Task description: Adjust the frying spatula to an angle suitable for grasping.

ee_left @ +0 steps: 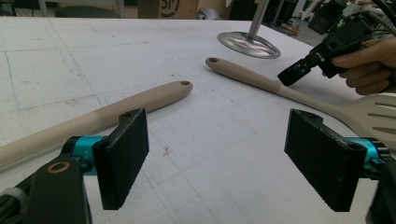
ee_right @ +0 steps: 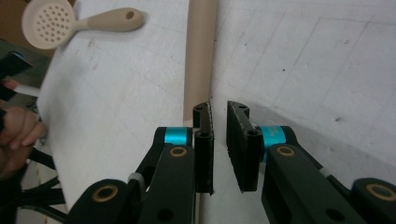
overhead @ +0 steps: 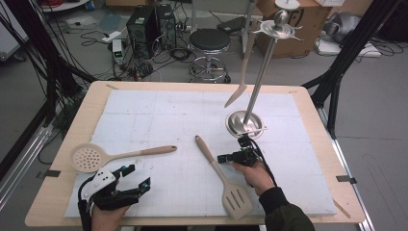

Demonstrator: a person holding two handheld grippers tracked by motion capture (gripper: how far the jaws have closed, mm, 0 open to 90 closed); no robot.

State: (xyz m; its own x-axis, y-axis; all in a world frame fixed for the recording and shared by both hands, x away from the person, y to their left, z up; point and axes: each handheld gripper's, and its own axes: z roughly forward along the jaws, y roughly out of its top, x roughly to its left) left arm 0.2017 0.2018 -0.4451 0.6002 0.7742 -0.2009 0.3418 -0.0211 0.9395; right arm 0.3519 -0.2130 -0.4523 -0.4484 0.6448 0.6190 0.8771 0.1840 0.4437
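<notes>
Beige slotted spatula [overhead: 223, 176] flat on the white mat [overhead: 159, 113], handle toward 11 o'clock, blade toward 5 o'clock near the table's [overhead: 67, 139] front edge. Right gripper [overhead: 230, 158] poised at the spatula's handle, at 3 o'clock of it; jaws nearly together with a thin gap, nothing between them (handle passing just beside one pad [ee_right: 204, 140] in the right gripper view). Left gripper [overhead: 136, 177] low at 7 o'clock of the mat, jaws spread wide and empty, pointing toward 2 o'clock. Perforated skimmer [overhead: 87, 158] lying at 9 o'clock, its handle running toward 3 o'clock, just beyond the left gripper. Steel utensil stand [overhead: 246, 123] upright at 1 o'clock of the spatula, another beige utensil [overhead: 240, 77] hanging from its top ring.
</notes>
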